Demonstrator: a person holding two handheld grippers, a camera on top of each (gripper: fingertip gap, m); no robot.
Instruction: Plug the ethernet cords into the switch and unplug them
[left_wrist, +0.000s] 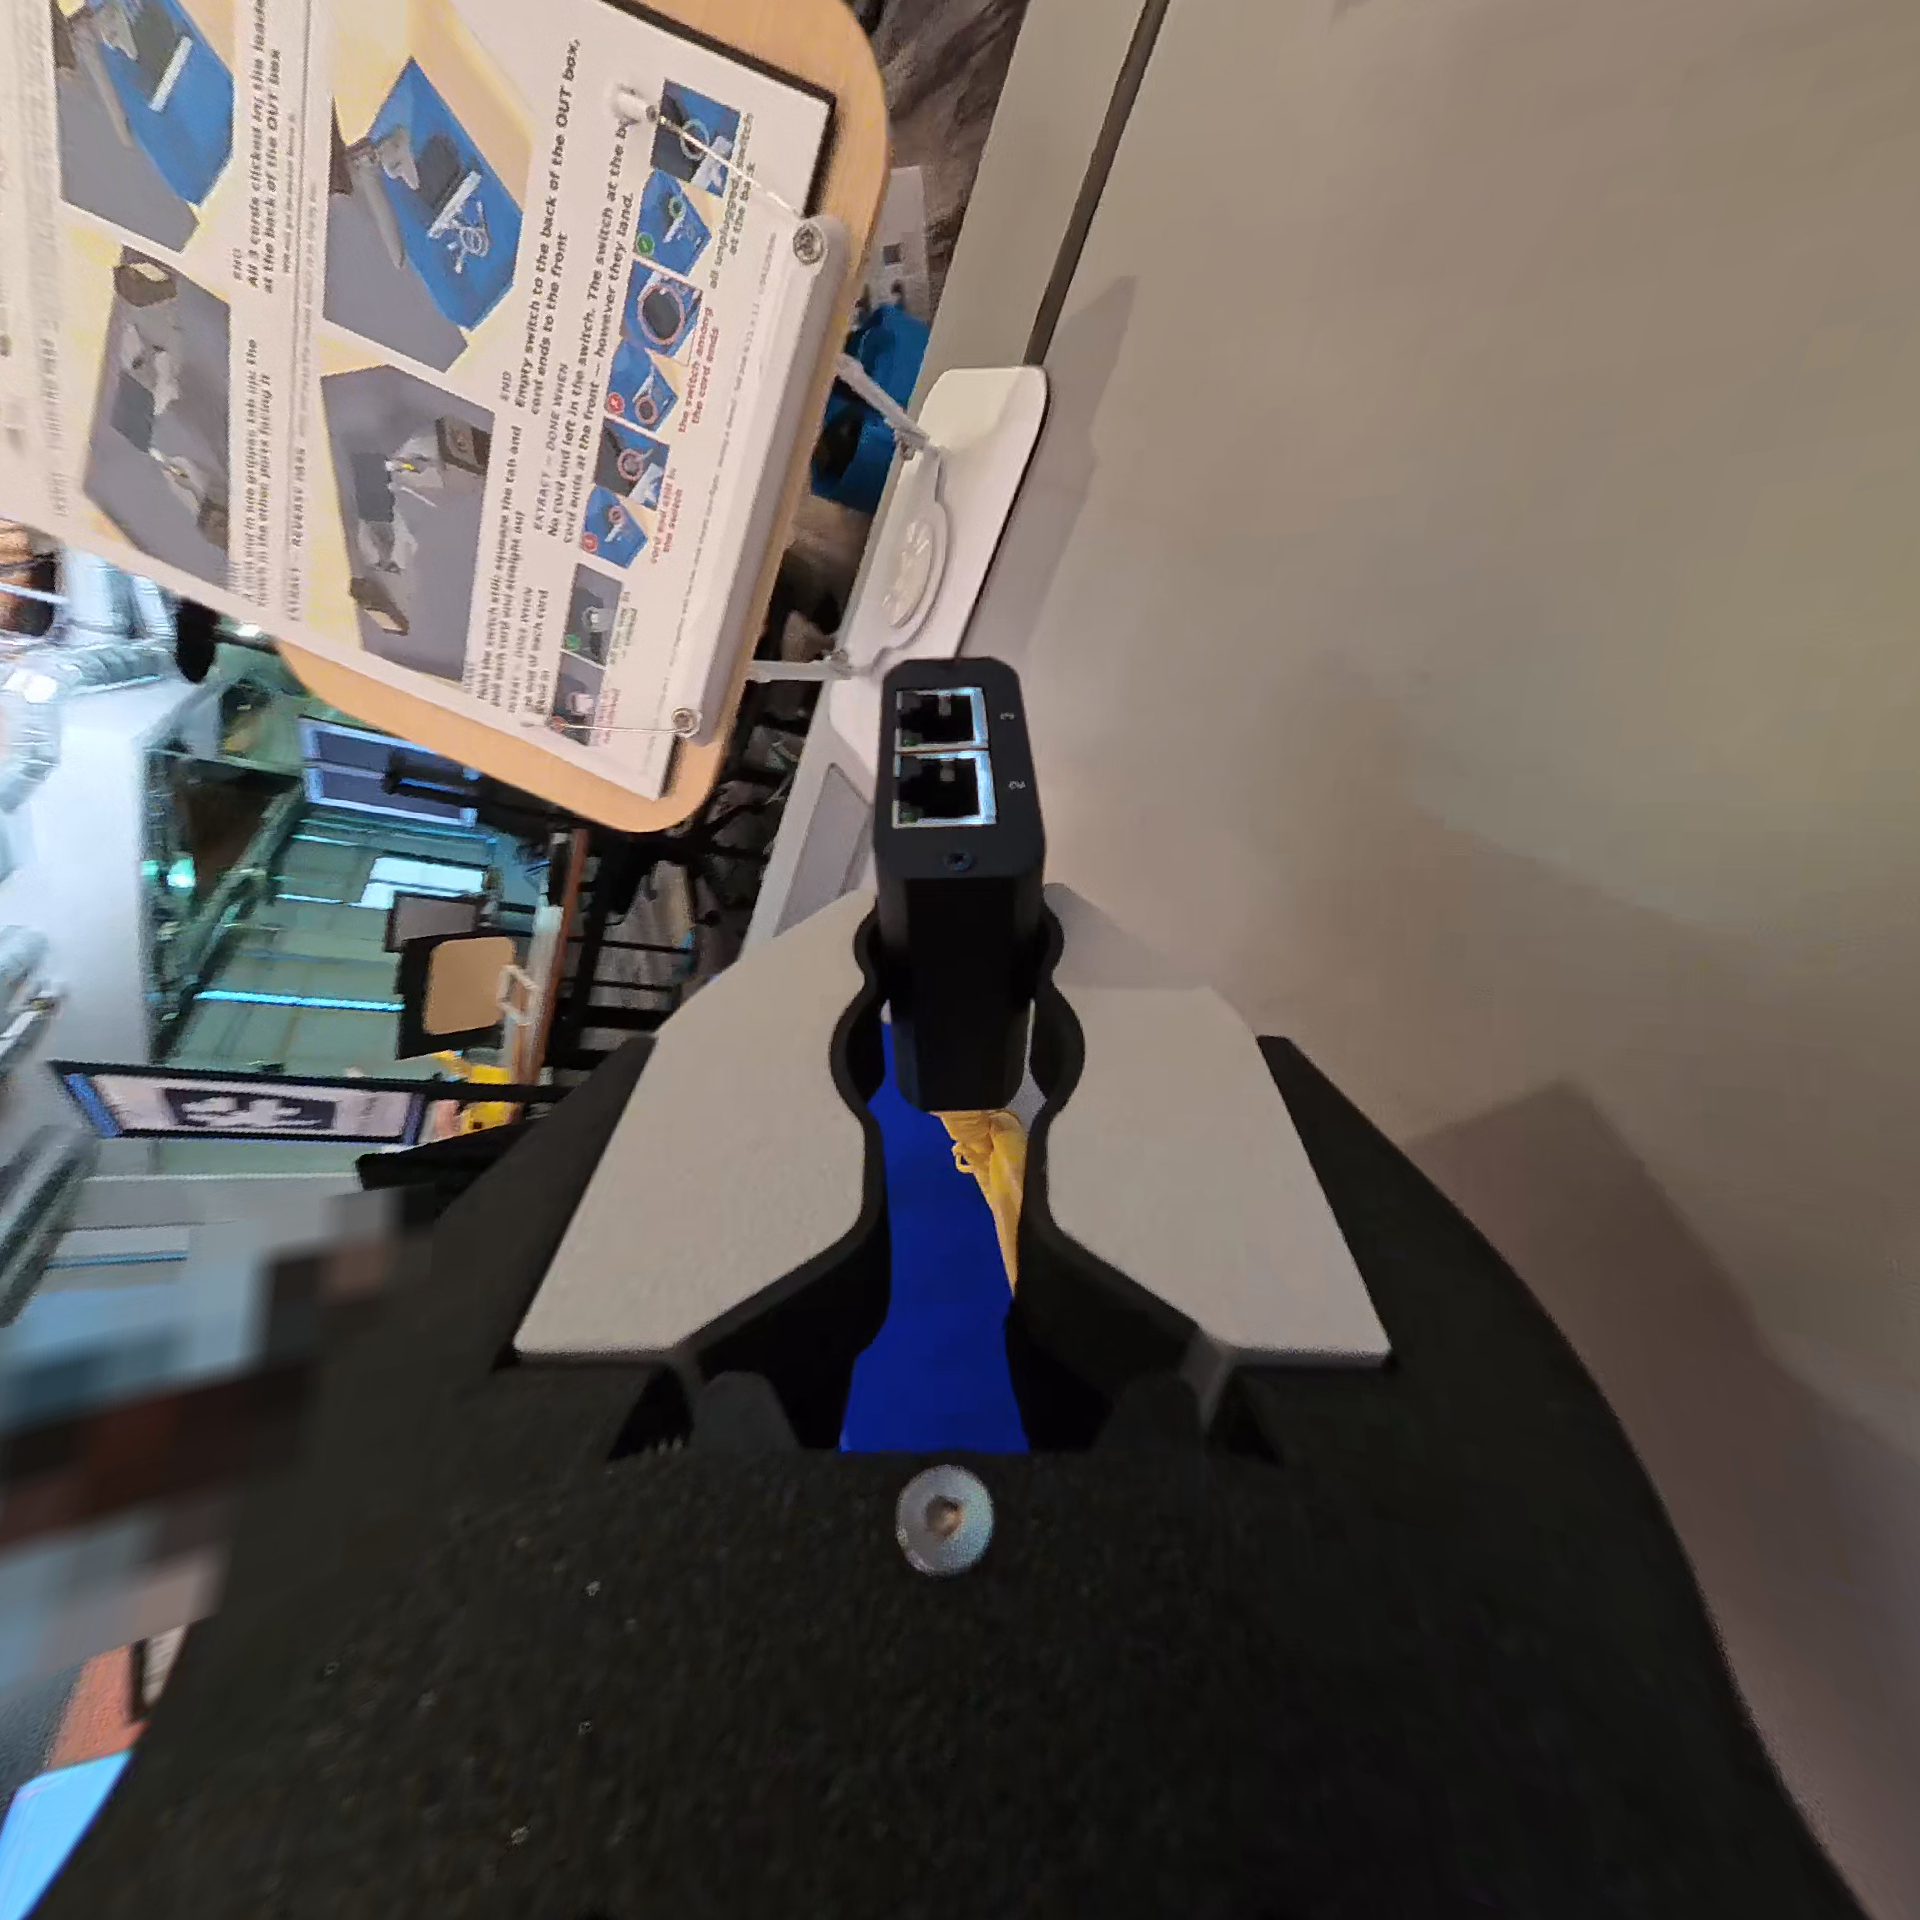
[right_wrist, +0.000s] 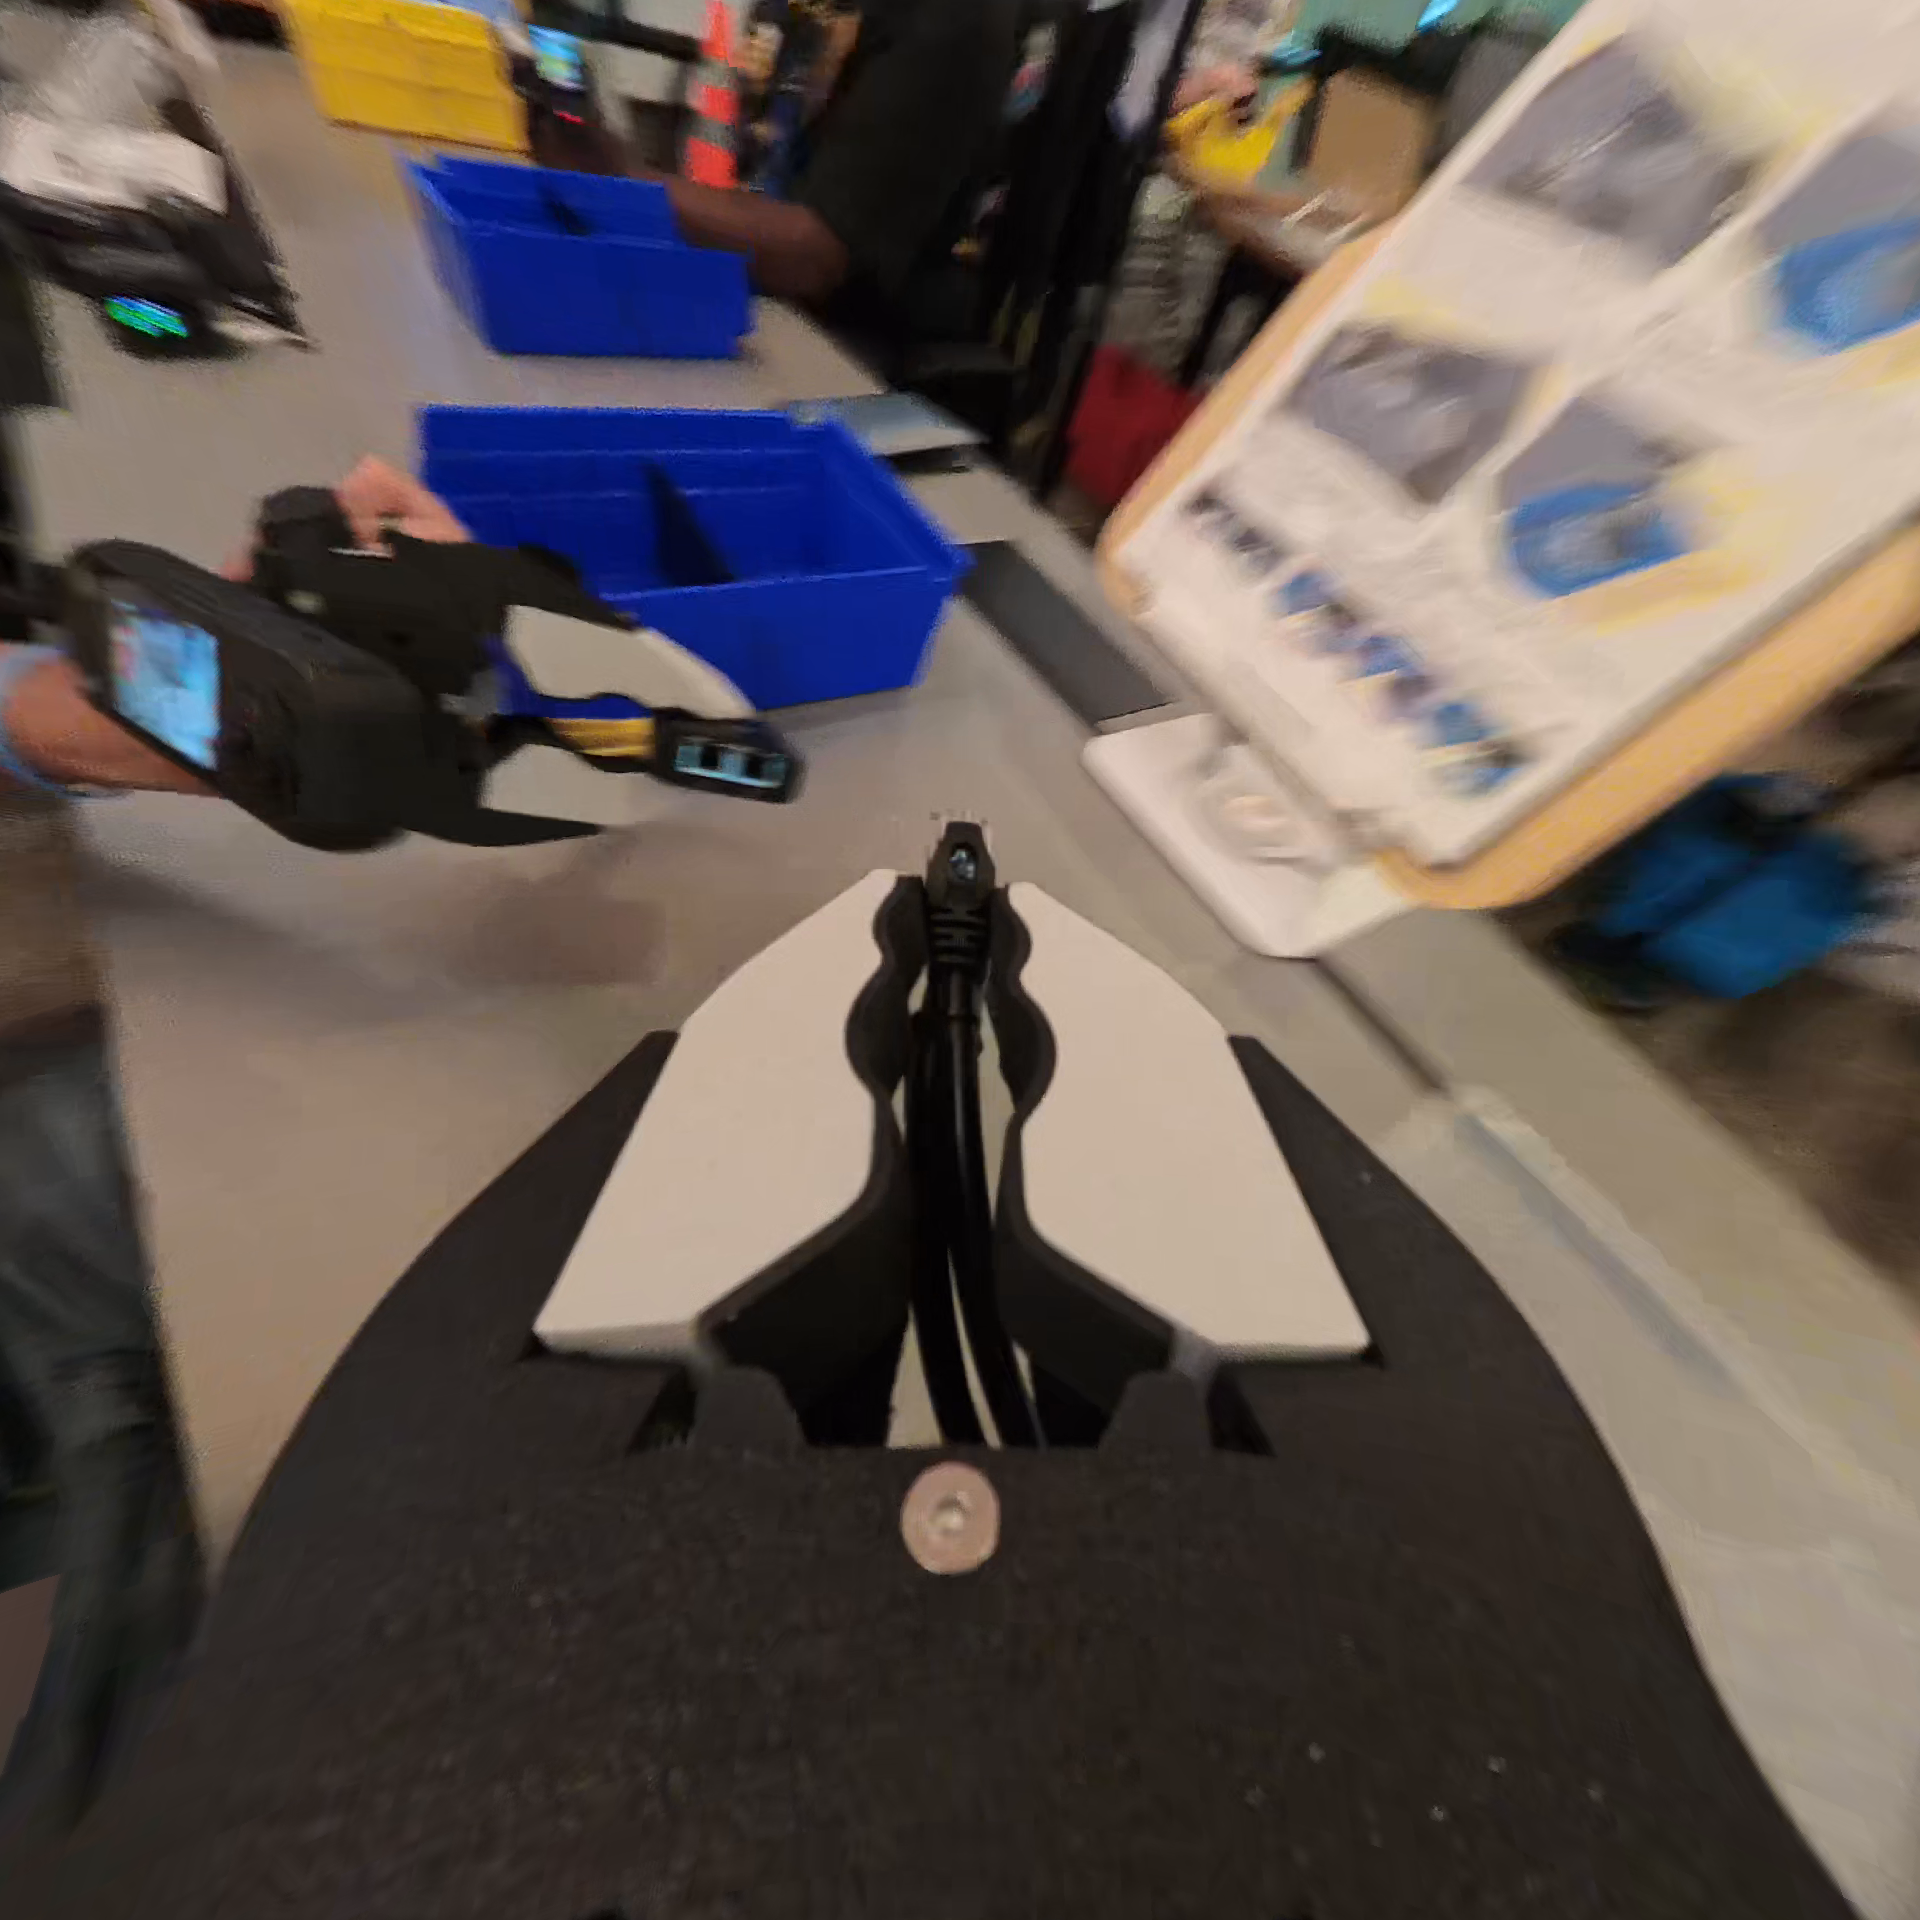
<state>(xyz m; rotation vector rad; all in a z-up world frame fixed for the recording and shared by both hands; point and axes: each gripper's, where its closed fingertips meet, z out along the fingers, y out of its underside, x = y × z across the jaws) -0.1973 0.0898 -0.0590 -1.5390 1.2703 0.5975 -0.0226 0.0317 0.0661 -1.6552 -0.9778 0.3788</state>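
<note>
The left gripper (left_wrist: 956, 966) clamps the black switch (left_wrist: 951, 790), ports facing forward past its fingertips. The right gripper (right_wrist: 961, 914) pinches a black cord (right_wrist: 958, 1039), plug just beyond the tips, near the switch.

Port numerals on switch (left_wrist: 951, 790), perhaps.

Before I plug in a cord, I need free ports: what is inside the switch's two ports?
Both ports of the black switch look empty: dark sockets, no plug seated. Its far end is hidden between the left hand-held gripper's fingers.
</note>
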